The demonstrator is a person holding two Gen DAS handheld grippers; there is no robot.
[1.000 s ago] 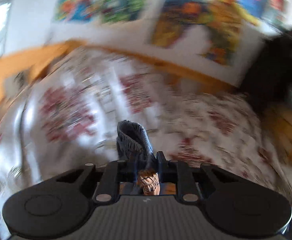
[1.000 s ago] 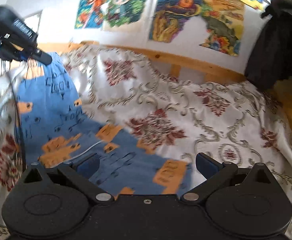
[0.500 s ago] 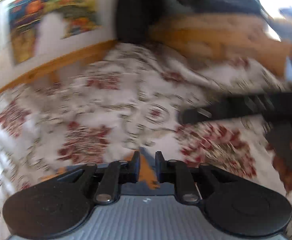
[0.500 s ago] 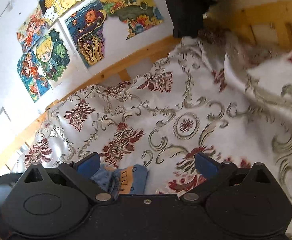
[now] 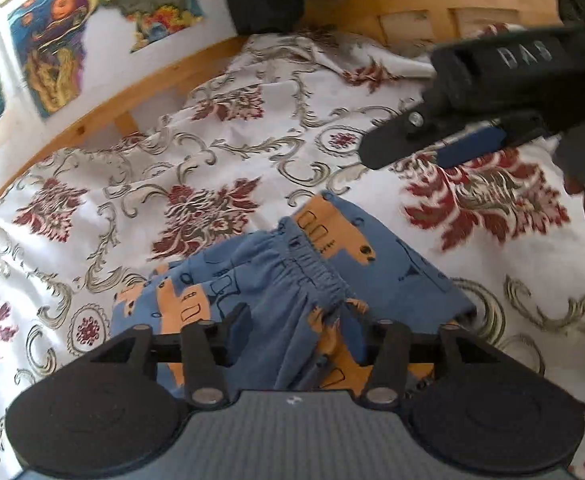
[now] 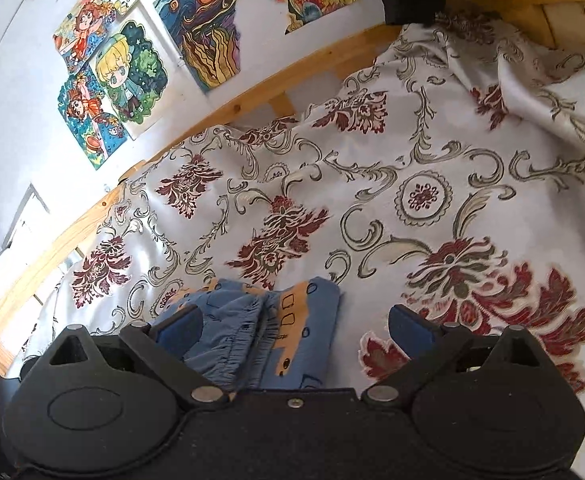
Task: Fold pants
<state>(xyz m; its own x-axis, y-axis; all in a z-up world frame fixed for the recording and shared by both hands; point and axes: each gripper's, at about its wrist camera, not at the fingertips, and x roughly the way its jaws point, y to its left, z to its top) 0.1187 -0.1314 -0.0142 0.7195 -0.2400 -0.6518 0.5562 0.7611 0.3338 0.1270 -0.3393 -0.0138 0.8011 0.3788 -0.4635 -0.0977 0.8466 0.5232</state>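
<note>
Now that the left claw (image 5: 298, 330) has let go, w/ right claw (image 6: 294, 330) spread too, pants (image 5: 292, 280) lie bunched on near bed (image 5: 220, 160); fold prob. near done.

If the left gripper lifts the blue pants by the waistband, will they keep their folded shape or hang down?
The pants would probably sag: the cloth already bunches around the waistband. They look thin and light. On the smooth-looking bedspread they may slide when pushed.
</note>
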